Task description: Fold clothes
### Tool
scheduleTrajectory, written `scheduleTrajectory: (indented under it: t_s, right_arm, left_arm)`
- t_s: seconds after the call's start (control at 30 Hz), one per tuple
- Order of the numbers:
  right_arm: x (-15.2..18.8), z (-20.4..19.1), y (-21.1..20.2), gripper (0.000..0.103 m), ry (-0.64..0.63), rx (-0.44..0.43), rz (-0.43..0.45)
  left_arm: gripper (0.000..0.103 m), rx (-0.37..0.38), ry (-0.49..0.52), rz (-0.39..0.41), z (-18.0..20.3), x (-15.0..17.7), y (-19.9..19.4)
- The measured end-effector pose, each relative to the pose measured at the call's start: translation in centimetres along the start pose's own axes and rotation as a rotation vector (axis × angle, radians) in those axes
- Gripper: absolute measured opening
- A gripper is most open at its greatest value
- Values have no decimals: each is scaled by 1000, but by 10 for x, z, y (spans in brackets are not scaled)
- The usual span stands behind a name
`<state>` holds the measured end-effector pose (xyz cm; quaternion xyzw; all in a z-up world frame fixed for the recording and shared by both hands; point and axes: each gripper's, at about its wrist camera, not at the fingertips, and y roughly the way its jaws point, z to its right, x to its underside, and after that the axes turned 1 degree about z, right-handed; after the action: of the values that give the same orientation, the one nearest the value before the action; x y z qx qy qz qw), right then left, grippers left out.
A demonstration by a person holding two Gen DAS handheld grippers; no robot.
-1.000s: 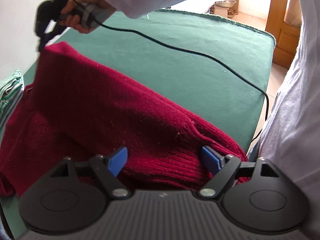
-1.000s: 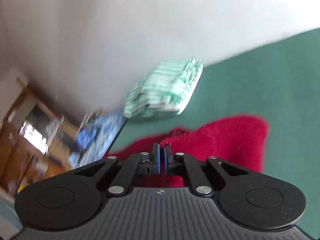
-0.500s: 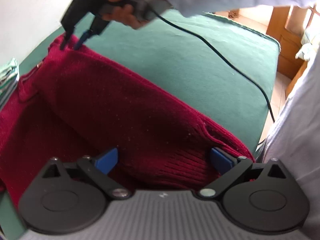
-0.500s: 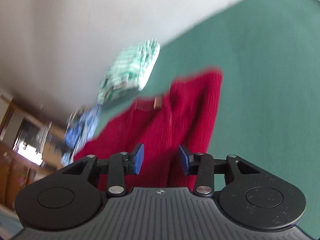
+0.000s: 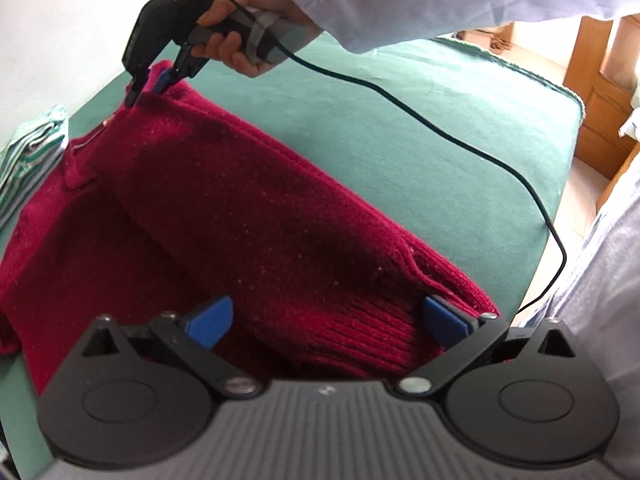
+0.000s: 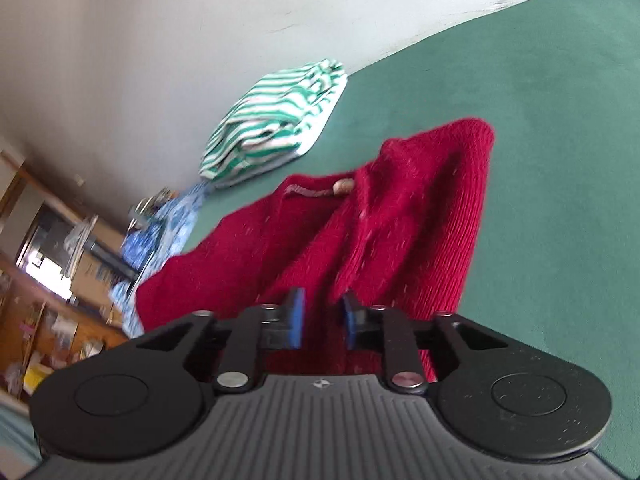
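sweater in dark red is lying on the green table cover, with one side folded over onto its middle. a striped green and white shirt is sitting folded near the wall, just beside the collar end.

the left tongs are standing wide, with the ribbed bottom band between the blue pads, and they are not pinching it. the right tongs are hanging over the far shoulder corner with a narrow gap, and nothing is squeezed in them.

this knit is looking thick, soft and floppy. it is probably a bit heavy for cloth, and it is likely to sag and stretch if it is lifted by one spot. it is not slippery, so the pads should be gripping it well. good places to hold are looking like the ribbed band and the shoulder corner, both at once, so the fold is staying straight. the black cable is lying across the cover, clear of the knit.
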<state>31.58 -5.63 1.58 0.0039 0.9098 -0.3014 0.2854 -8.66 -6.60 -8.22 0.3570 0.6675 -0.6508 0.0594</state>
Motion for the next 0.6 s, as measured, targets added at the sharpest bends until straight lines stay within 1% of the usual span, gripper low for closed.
scheduleTrajectory:
  t_s: [0.03,0.07,0.17,0.2,0.23,0.3,0.33,0.37,0.4,0.43,0.53,0.57,0.6]
  right_arm:
    - [-3,1,3,14,15,-2,-5]
    - [-4,1,3,5,15,14,0]
    - [-5,0,2,5,-2,80,23]
    - [-5,0,2,6,-8,102,31]
    - [-5,0,1,11,-14,124,38]
    - [-3,0,-6,11,-13,157,63]
    - [1,1,-15,21,-3,165,84]
    - [4,2,-24,36,7,172,104]
    - [8,2,-33,40,18,179,125]
    - [19,0,-44,40,14,136,113]
    - [57,-12,-77,40,-7,-39,49]
    - [74,-13,-81,40,-2,-104,-11]
    - [92,-15,-82,40,1,-135,-72]
  left_arm:
    - [99,-8,7,6,3,1,-2]
    - [97,-15,13,11,5,2,-3]
    - [94,-35,27,26,12,6,-8]
    - [94,-39,26,27,13,6,-9]
    - [94,-41,27,23,13,6,-10]
    - [93,-45,29,16,15,6,-14]
    - [93,-43,29,10,15,5,-16]
    - [92,-41,29,7,15,5,-19]
    - [92,-39,27,11,15,5,-24]
    - [92,-37,22,16,16,6,-28]
    - [91,-32,-13,28,17,9,-37]
    - [91,-27,-24,26,18,10,-37]
    - [91,-23,-35,25,18,11,-37]
